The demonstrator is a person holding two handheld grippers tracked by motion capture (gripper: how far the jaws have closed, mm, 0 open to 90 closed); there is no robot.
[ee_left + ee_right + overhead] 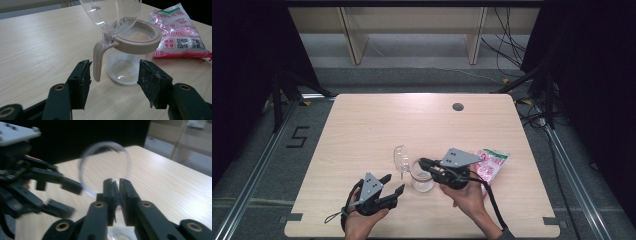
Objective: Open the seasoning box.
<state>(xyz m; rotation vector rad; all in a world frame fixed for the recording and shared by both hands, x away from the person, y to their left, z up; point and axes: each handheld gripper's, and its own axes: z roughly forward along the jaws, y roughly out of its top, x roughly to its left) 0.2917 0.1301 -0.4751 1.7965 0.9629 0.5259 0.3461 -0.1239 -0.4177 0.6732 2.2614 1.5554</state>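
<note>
A glass jar [423, 181] with a beige collar [140, 43] stands at the table's front middle, with some white powder at its bottom. Its clear lid [401, 157] is flipped up to the left, above a beige tab [97, 62]. From the right, my right gripper [422, 161] reaches over the jar mouth. In the right gripper view this gripper [116, 191] is shut on a thin edge at the foot of the lid [105, 167]. My left gripper [394, 184] is open just left of the jar. Its fingers [80, 82] stand either side of the glass without touching.
A pink and white printed bag [491, 165] lies flat just right of the jar, behind the right hand. A dark round grommet [457, 106] sits near the table's far edge. Cables trail from both grippers toward the front edge.
</note>
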